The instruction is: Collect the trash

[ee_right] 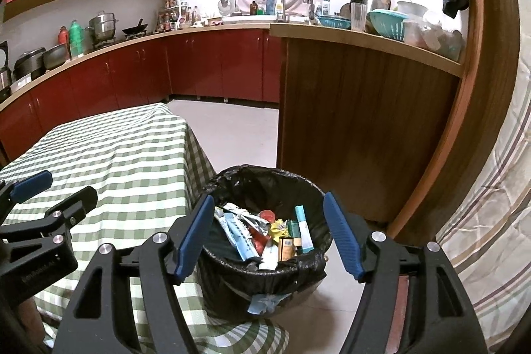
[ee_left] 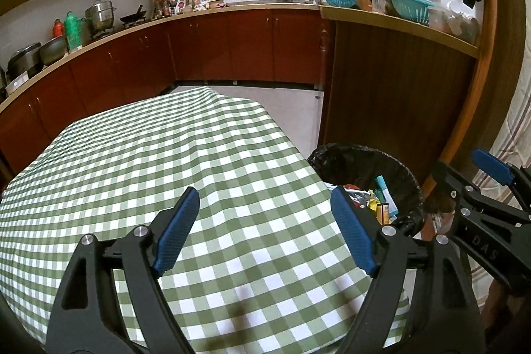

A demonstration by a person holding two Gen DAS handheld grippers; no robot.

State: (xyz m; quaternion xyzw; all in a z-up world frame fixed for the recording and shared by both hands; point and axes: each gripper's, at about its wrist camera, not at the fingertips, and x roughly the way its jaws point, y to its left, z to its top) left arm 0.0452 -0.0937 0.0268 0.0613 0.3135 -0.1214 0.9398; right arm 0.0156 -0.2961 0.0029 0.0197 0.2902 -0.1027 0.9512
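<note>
A round bin lined with a black bag (ee_right: 265,184) stands on the floor at the table's right corner, and several wrappers and small packets (ee_right: 265,234) lie inside it. My right gripper (ee_right: 268,208) hangs open above the bin's near rim with nothing between its blue pads. Over the green-and-white checked tablecloth (ee_left: 159,161) my left gripper (ee_left: 265,198) stands open and empty too. From the left wrist view the bin (ee_left: 391,161) shows past the table's right edge, with the right gripper (ee_left: 478,175) above it. The left gripper (ee_right: 56,188) shows at the left of the right wrist view.
A wooden counter panel (ee_right: 358,128) rises close behind the bin, its top crowded with baskets and containers. Red cabinets (ee_left: 232,45) with pots and bottles on the worktop run along the far wall. Grey tiled floor (ee_right: 232,131) lies between table and cabinets. A striped curtain (ee_right: 491,204) hangs at the right.
</note>
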